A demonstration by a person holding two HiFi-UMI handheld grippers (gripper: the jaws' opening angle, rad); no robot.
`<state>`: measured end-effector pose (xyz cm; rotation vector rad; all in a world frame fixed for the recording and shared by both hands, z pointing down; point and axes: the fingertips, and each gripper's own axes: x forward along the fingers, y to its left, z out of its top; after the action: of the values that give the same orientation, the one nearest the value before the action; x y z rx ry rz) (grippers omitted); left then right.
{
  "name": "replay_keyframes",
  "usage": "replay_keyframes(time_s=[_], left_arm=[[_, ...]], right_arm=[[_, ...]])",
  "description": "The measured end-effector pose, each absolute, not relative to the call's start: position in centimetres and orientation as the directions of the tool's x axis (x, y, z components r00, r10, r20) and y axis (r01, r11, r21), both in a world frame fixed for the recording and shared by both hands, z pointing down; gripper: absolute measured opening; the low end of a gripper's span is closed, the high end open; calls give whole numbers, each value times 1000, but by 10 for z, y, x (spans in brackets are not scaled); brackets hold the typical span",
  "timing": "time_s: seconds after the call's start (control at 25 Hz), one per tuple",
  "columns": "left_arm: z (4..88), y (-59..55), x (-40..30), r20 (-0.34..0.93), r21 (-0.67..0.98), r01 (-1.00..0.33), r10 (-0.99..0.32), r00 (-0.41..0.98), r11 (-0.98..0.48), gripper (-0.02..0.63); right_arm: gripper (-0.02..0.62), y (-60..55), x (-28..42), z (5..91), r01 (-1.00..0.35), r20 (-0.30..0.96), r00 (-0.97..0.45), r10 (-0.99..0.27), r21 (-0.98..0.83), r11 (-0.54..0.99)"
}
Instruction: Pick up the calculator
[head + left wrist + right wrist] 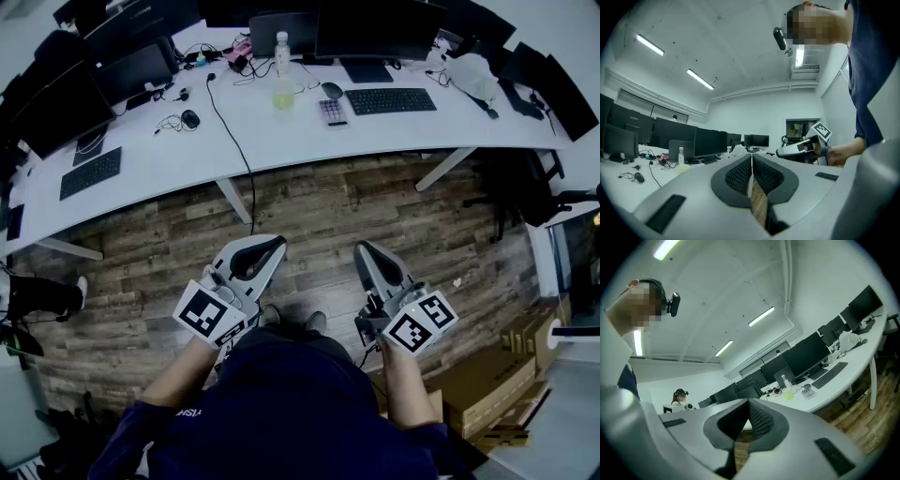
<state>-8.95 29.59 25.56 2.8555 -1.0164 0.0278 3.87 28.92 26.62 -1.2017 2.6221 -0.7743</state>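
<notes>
I am at the very start of the task. Nothing is picked up yet, and I stand back from the table (281, 141) with a stretch of wooden floor (309, 206) between us. The left tongs (255, 255) are pressed together on nothing. The right tongs (367, 253) are likewise closed and empty. Both point level toward the table.

The calculator (332, 112) lies flat on the table, well apart from both tongs. It sits just beside the mouse (332, 90), between the bottle (282, 56) and the keyboard (390, 100). Its long axis runs away from me toward the monitors, a little slanted, so a short edge faces me. I cannot tell which end carries the display.

I judge that the next move calls for closing the gap, spreading one pair of tongs, and bringing them down across the calculator's narrow width.
</notes>
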Motion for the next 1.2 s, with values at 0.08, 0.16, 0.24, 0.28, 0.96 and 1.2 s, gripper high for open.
replay_keyframes(time_s=[0.08,0.16,0.24,0.28,0.96,1.2], left_arm=[[255,294,-88,55,99,-632,-630,775,-769,32],[256,293,-87,55,101,-632,-630,775,-768,32],[257,293,-87,55,102,-632,-630,774,-768,32],[257,292,-86,56,102,-633,-630,774,-768,32],[265,307,-58,72,109,-645,-641,764,-757,32],[263,314,-36,78,94,-648,-643,762,-756,32]], right_arm=[[3,288,40,266,-662,72,-668,-741,-514,546],[3,286,41,266,-661,71,-667,-741,-515,546],[3,284,42,267,-659,68,-662,-746,-525,538],[3,283,44,268,-656,65,-659,-749,-537,531],[5,293,73,279,-649,80,-663,-744,-557,518],[5,302,95,280,-644,71,-666,-742,-556,525]])
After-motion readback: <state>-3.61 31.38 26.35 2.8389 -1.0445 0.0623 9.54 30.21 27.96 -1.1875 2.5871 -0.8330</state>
